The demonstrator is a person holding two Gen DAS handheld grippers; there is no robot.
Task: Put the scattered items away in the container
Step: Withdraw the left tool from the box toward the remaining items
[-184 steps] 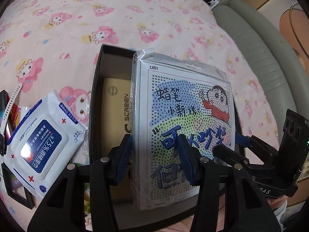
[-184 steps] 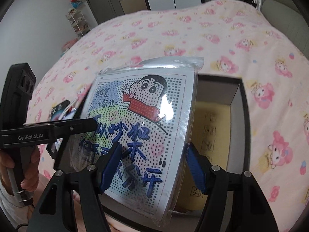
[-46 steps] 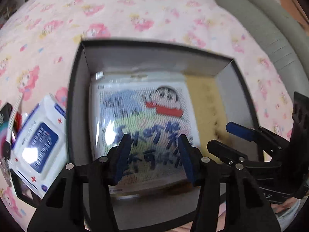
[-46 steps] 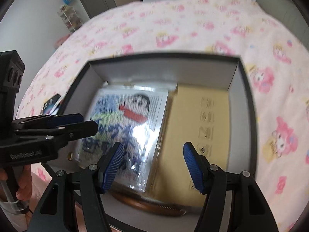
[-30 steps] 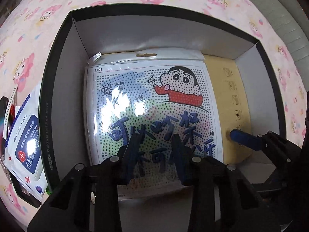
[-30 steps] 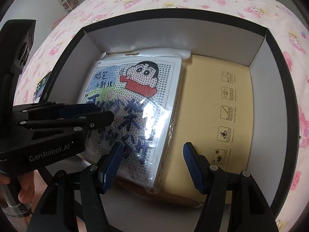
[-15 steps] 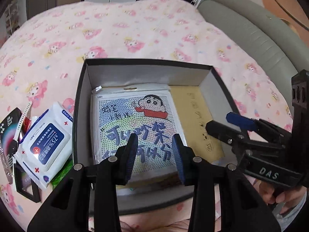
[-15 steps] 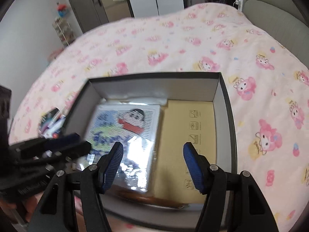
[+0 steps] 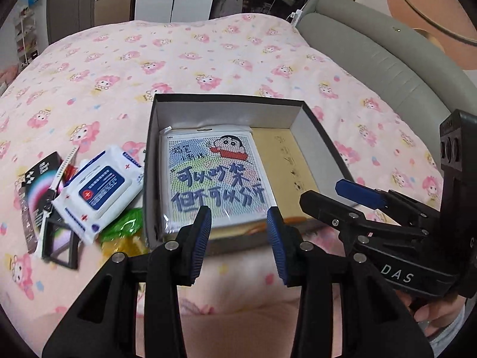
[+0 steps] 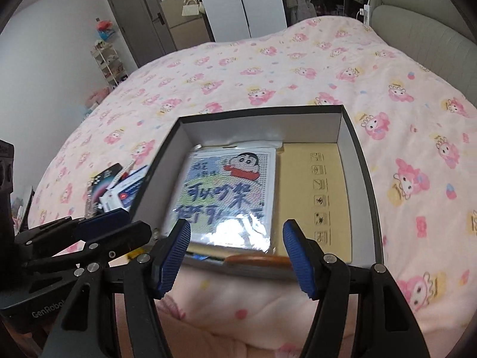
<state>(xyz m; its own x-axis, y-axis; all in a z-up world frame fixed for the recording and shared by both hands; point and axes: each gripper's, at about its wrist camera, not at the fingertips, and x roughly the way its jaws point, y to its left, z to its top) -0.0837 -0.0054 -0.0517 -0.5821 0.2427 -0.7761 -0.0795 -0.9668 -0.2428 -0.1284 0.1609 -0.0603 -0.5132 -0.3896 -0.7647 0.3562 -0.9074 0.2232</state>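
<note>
Left wrist view: the left gripper [image 9: 238, 232] at lower centre and the right gripper [image 10: 237, 252] both have empty, parted jaws; the plastic-wrapped cartoon bead kit [image 9: 216, 179] lies mid-frame in the black cardboard box [image 9: 226, 100].

- The box [image 9: 228, 99] sat on the bed [image 9: 179, 59], mid-frame.
- Inside it, the cartoon packet [image 9: 214, 176] lay at left, overlapping the flat carton [image 9: 286, 161] at right.
- The wipes pack [image 9: 100, 185] and other loose items lay on the bed left of the box.
</note>
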